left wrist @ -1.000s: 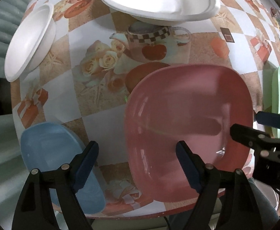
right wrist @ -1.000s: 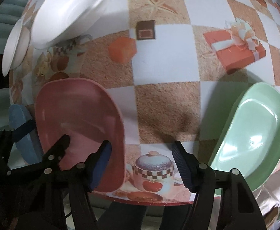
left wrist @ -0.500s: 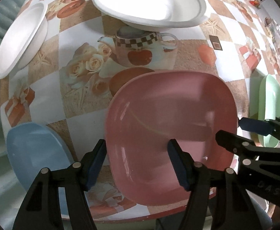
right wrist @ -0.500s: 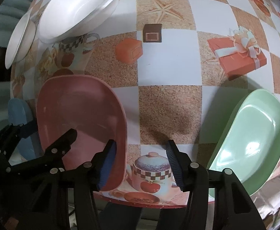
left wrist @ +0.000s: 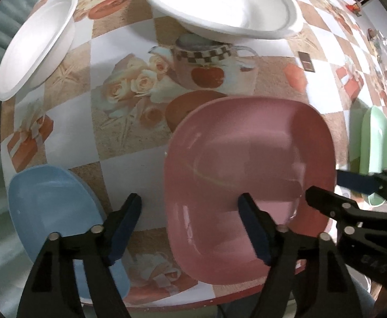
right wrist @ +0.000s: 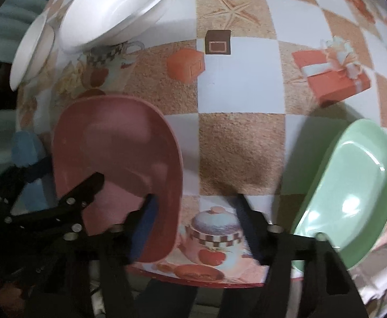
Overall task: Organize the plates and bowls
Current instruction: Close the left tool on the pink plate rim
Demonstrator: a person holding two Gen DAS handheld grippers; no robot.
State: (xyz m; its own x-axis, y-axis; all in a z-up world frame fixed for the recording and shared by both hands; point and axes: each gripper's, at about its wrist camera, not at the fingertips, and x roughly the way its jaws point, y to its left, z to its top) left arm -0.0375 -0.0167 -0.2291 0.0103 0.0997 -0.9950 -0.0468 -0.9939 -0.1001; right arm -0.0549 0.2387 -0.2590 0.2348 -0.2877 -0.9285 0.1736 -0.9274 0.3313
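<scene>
A pink square plate [left wrist: 249, 153] lies near the table's front edge, also in the right wrist view [right wrist: 116, 156]. A blue plate [left wrist: 52, 206] lies to its left and a green plate [right wrist: 352, 185] to its right. A large white bowl [left wrist: 220, 5] and a smaller white bowl [left wrist: 34, 42] sit further back. My left gripper [left wrist: 190, 225] is open, straddling the pink plate's left rim. My right gripper [right wrist: 196, 220] is open and empty, straddling the pink plate's right rim.
The table [right wrist: 241, 84] has a checkered printed cloth with teapots, roses and gift boxes. Its front edge [right wrist: 206, 281] runs just below both grippers. The right gripper's fingers show at the right of the left wrist view [left wrist: 357, 204].
Both grippers have shifted slightly over the pink plate. The right gripper has come closer to the table and the plate's right rim. The plates have not moved.
</scene>
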